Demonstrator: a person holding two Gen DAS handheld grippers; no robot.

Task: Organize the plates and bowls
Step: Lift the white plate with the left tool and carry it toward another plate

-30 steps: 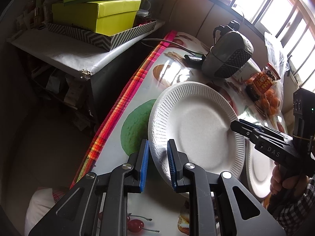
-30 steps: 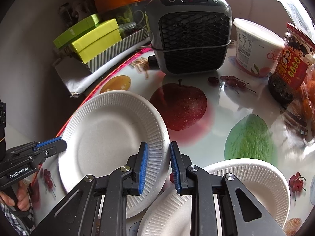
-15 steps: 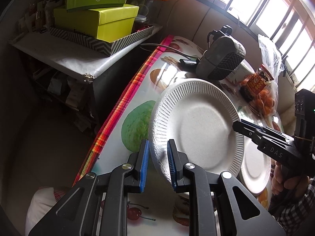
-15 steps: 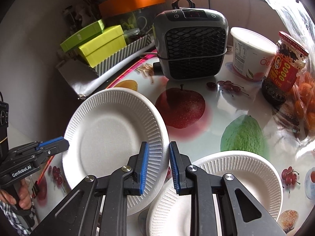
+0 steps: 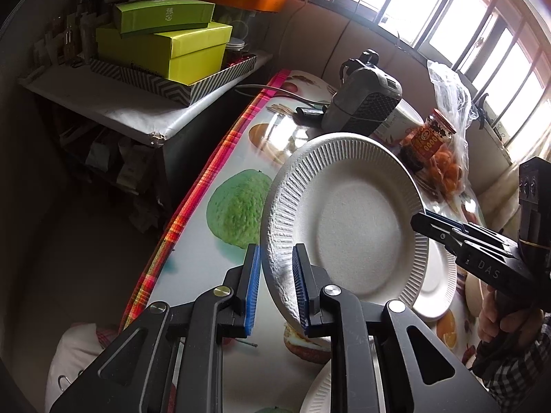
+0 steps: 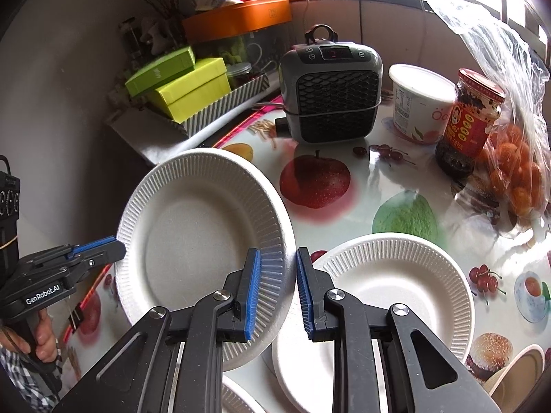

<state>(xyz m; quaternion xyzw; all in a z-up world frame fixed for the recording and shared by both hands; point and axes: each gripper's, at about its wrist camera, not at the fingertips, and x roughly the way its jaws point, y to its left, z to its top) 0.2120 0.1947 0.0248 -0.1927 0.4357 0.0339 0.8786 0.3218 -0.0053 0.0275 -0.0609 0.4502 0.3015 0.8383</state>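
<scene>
A white paper plate (image 5: 347,227) is held lifted and tilted above the fruit-print table; it also shows in the right wrist view (image 6: 196,241). My left gripper (image 5: 275,285) is shut on its near rim, which sits between the blue pads. My right gripper (image 6: 275,296) has the plate's opposite rim between its blue pads and is shut on it. A second paper plate (image 6: 389,296) lies flat on the table, partly under the lifted one. Another plate rim (image 5: 320,395) shows at the bottom.
A grey fan heater (image 6: 330,93) stands at the back, with a white tub (image 6: 420,103), a red-lidded jar (image 6: 471,120) and a bag of oranges (image 6: 516,179) to its right. Green boxes (image 5: 162,44) sit on a side shelf. A bowl's rim (image 6: 516,375) shows at lower right.
The held plate has risen off the table and tilted up, carried toward the second plate. Both grippers stayed closed on its rim.
</scene>
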